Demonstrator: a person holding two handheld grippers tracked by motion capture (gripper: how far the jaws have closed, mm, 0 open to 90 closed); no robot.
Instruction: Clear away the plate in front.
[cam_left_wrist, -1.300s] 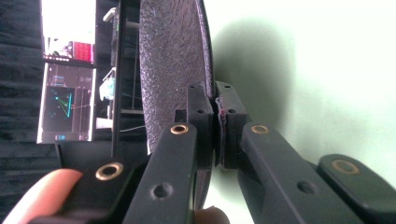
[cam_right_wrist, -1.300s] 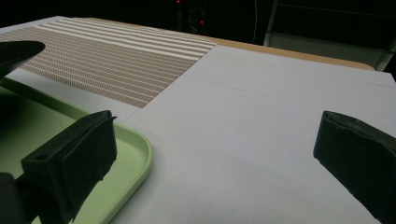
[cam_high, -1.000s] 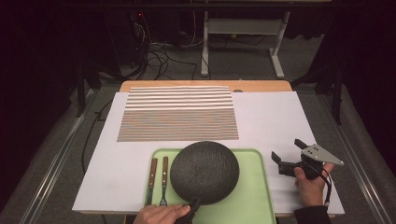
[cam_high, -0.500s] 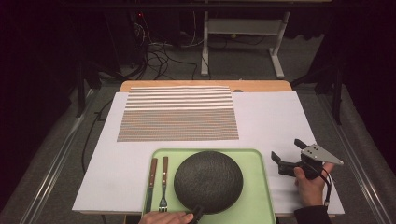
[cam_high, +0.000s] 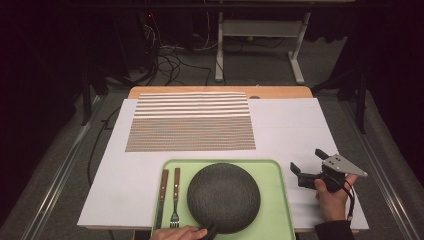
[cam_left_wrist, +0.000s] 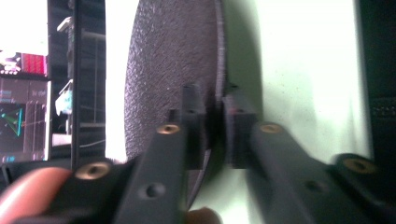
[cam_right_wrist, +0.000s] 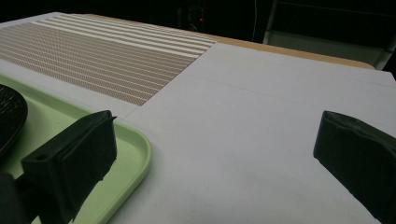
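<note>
Just left of the left tongs (cam_high: 207, 232), beyond the hand, knife (cam_high: 161, 200) and fork (cam_high: 175, 197) side by side, handles pointing away, on the green tray (cam_high: 275, 200). Left tongs low at the tray's near edge, jaws just opened and slack, the near rim of the dark plate (cam_high: 223, 197) between the pads with a sliver of gap on either side, no grip on it.

Plate straight ahead of the left tongs, lying flat on the tray, close beside the fork. Round, so no long axis to speak of; broad textured face up, rim level, the tongs' own camera catching it edge-on.

Best done from here, by the look of it: open a touch wider, then draw the left tongs straight back along the rim's plane. No lifting or twisting, lest a pad catch the lip and drag the plate into the fork.

Off the tray's right edge, well clear of the plate, right tongs (cam_high: 308, 161) held above the white sheet, jaws spread wide with nothing between them, pointing towards the striped placemat (cam_high: 190, 122).
</note>
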